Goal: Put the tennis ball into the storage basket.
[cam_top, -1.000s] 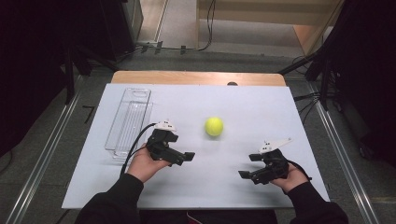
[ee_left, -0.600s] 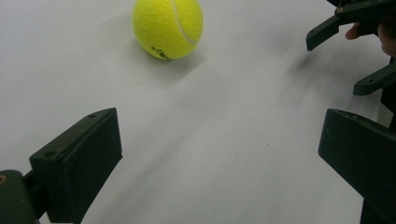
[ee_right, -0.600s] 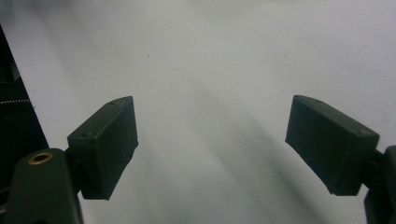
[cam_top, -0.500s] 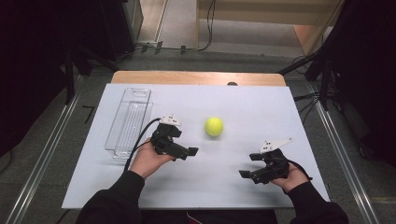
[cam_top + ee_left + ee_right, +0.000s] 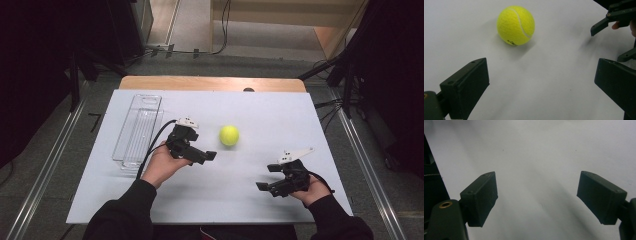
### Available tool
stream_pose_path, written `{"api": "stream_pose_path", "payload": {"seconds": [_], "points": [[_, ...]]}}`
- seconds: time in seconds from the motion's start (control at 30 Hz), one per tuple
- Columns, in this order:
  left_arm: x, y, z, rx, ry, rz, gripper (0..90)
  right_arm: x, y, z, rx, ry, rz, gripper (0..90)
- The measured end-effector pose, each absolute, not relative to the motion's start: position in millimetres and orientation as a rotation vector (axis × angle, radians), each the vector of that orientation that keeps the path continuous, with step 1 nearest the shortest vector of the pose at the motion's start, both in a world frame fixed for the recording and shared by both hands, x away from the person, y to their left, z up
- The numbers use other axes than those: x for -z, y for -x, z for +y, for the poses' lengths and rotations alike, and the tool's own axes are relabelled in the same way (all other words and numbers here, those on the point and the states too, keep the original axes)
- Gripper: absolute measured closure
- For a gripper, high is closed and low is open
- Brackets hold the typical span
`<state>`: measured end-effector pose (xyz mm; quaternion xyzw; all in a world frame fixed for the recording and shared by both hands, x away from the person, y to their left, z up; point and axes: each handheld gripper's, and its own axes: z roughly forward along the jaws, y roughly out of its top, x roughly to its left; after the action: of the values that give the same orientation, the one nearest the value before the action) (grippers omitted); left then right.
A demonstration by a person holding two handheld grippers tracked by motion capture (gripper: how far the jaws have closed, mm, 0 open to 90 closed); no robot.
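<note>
My left tongs (image 5: pixel 210 155): jaws spread, empty, near the ball (image 5: pixel 229 135). Right tongs (image 5: pixel 265 177): spread, idle. 1 tennis ball, mid-table: likely light, springy, fuzzy; grip across its widest middle.

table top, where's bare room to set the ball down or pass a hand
Free: the far right of the white table, beyond the tennis ball, and the near strip between both grippers. Crowded: left side, clear tray beside the left gripper.
</note>
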<state>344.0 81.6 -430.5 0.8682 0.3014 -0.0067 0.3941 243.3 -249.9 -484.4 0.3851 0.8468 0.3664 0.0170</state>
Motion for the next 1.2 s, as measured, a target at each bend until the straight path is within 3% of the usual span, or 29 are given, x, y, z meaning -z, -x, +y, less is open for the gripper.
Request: {"api": "stream_pose_path", "payload": {"seconds": [1.2], "points": [[422.3,-386.9,36.2,0.016,-2.226,0.709,0.0,483.2,-242.8,-251.8,-1.154,-1.195,2.624,14.8]]}}
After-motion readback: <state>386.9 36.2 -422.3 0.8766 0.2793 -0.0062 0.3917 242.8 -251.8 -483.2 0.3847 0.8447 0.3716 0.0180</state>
